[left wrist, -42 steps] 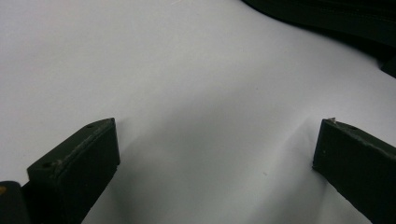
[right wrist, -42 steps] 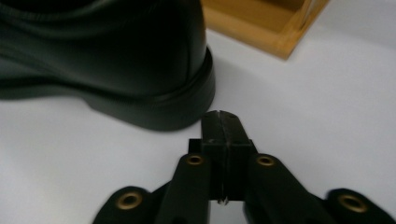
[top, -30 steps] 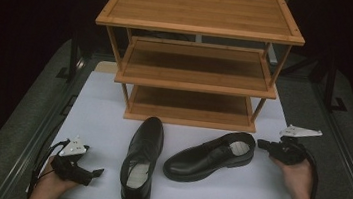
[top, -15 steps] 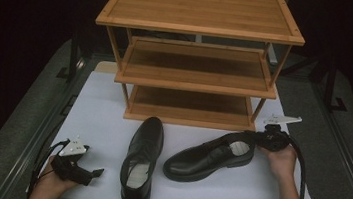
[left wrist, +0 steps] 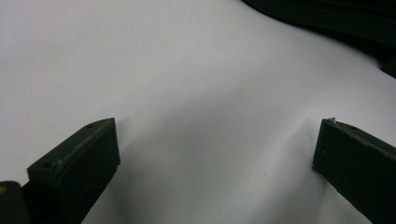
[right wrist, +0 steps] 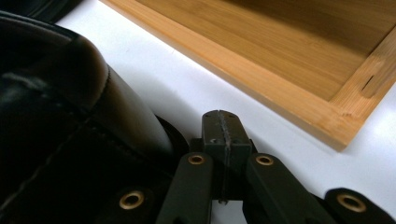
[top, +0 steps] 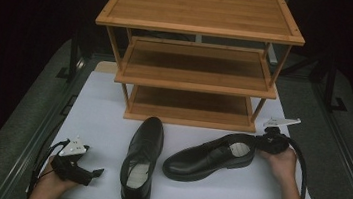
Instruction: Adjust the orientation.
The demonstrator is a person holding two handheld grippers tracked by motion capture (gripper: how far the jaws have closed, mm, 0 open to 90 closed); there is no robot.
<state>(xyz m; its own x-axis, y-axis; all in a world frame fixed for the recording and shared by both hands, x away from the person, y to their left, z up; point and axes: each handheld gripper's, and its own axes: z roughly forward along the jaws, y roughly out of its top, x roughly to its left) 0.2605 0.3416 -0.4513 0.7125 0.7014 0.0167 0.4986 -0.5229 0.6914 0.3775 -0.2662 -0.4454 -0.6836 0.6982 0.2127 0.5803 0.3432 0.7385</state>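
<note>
The table runs white and bare from the left jaws out to its left and near edges. The rack stands at the far side; its bottom board's front edge passes close beyond the right jaws, with a strip of bare table between. Two black shoes lie in front of the rack. The right shoe has its heel just beside the right gripper, whose jaws are pressed together, pinching nothing. The left shoe lies between the two grippers. The left gripper rests near the table's front left corner, jaws spread wide over bare table.
</note>
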